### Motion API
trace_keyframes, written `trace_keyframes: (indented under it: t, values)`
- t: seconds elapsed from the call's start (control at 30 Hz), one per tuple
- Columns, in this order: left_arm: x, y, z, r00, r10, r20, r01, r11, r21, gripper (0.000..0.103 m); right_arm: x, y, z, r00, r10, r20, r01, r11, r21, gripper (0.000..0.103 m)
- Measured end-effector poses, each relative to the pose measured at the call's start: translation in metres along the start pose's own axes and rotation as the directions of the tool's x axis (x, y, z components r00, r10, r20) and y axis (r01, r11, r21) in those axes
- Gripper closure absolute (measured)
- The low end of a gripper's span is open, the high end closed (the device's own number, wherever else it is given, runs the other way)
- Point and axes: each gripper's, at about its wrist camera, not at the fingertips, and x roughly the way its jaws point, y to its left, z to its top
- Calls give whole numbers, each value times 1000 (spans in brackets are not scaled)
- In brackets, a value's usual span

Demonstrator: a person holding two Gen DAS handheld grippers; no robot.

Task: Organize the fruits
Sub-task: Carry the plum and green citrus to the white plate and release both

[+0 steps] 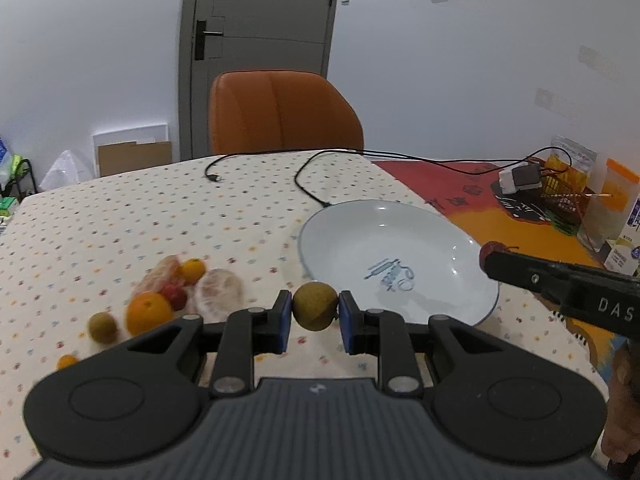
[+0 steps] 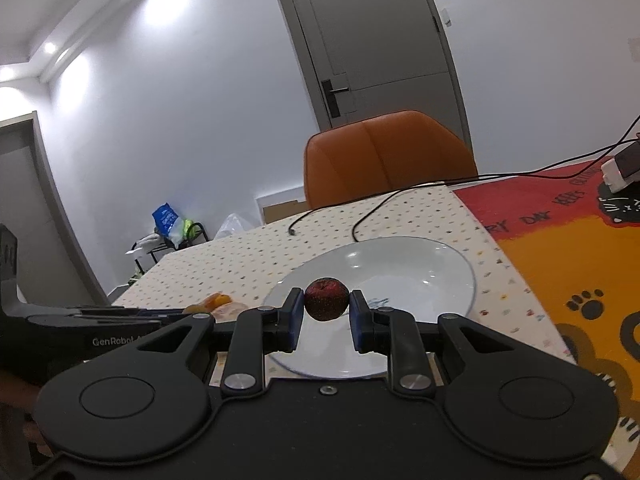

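Left gripper [image 1: 315, 307]: blue-padded fingers [image 1: 284, 320] pinching a round olive-brown fruit [image 1: 315, 306], held above the dotted cream tablecloth [image 1: 160, 208], just beside the 7 o'clock rim of the white round plate with a blue centre drawing [image 1: 440, 232].

Right gripper [image 2: 326, 300]: blue-padded fingers [image 2: 297, 320] pinching a small dark red round fruit [image 2: 326, 299], held over the near left part of the plate [image 2: 420, 256]. In the left wrist view, right gripper [image 1: 490, 258] entering from 3 o'clock, with the red fruit [image 1: 495, 246] at its tip near the plate's right rim.

Remaining fruit heap on the cloth at 9 o'clock of the plate, blurred: large orange [image 1: 149, 313], small orange [image 1: 193, 270], peeled pale citrus pieces [image 1: 221, 291], small red fruit [image 1: 175, 296], second olive-brown fruit [image 1: 102, 325], tiny orange fruit [image 1: 67, 361].

At 12 o'clock, beyond the table edge: orange leather chair [image 1: 280, 114], grey door [image 1: 260, 32]. Black cables [image 1: 308, 176] lying across the cloth, one end touching the plate's far rim.
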Motion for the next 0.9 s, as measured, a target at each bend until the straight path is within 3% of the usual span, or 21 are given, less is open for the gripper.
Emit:
trace_keyframes:
  t: [0.6,0.77,0.83,0.9]
  values:
    - [45,-28,14,999,-40,-21,40,999,14,77,22,-27,-10,1000,-5,-18,6,999,40,79]
    - [44,-25,13,999,-35,-28,35,999,7,74,18,-28,-13,1000,-15,-15,15,999,48,56]
    - [42,-22,12,999,-15,-29,16,1000,2,66,15,-28,-14,1000,-18,-11,18,998,55,52]
    - [39,-17,10,1000,22,-18,-22,1000,-16,45,12,-27,-15,1000,-22,-9,22,997,69,43]
